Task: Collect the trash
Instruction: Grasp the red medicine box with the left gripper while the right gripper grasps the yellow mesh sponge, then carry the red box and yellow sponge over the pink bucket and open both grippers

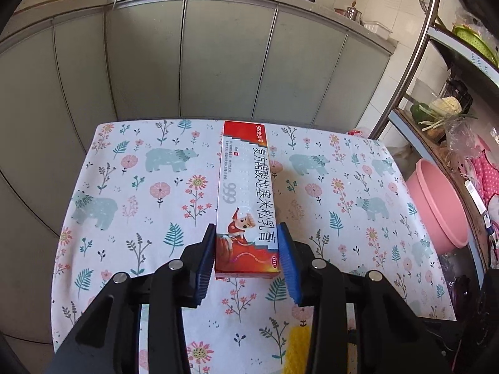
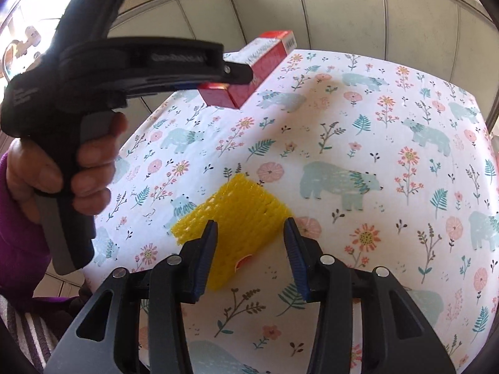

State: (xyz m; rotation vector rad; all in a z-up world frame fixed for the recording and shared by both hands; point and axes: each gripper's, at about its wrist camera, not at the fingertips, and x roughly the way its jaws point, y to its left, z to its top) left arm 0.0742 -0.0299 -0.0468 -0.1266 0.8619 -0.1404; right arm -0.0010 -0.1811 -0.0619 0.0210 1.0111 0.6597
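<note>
So far we see nothing binned. Our left gripper (image 1: 248, 249) has its fingers pinching the near end of the red medicine box (image 1: 246, 199), lifted off the floral counter (image 1: 140, 187). Our right gripper (image 2: 251, 249) hangs with fingers spread around the yellow foam net (image 2: 237, 215), which lies ungripped on the counter; no trash container is visible.

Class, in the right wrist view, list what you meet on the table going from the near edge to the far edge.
Right gripper → yellow foam net → red carton, lifted off the floral tablecloth in the left gripper.
</note>
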